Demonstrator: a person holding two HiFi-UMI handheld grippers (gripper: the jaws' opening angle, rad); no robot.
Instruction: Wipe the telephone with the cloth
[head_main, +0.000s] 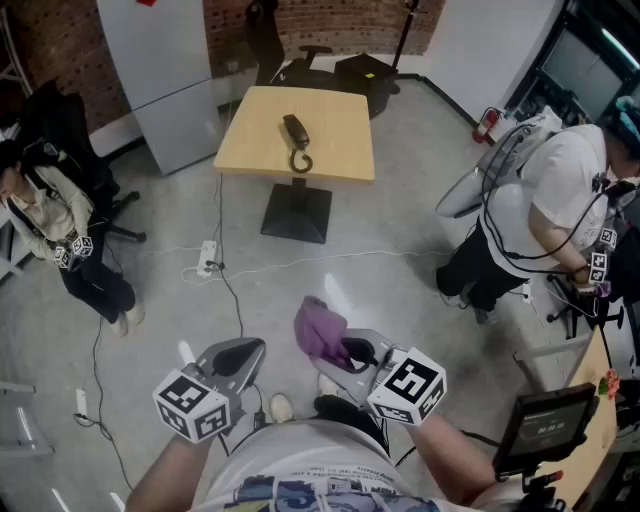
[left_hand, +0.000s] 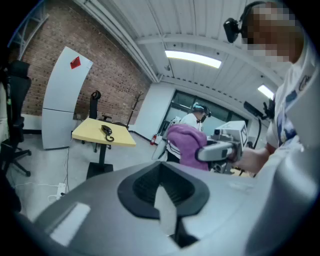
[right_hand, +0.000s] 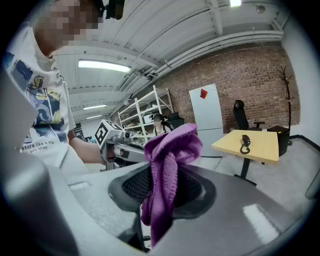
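Here, the right hand-held gripper (head_main: 345, 350) pinches the soft, limp cloth (head_main: 318, 330) mid-fold; the left hand-held gripper (head_main: 240, 355) is closed, empty. The telephone (head_main: 296, 130), probably light and slippery, lies on the far desk (head_main: 340, 130).

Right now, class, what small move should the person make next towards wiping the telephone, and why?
Probably step forward towards the table. The right gripper clamps the purple cloth, but the telephone lies on that table, well across the floor.
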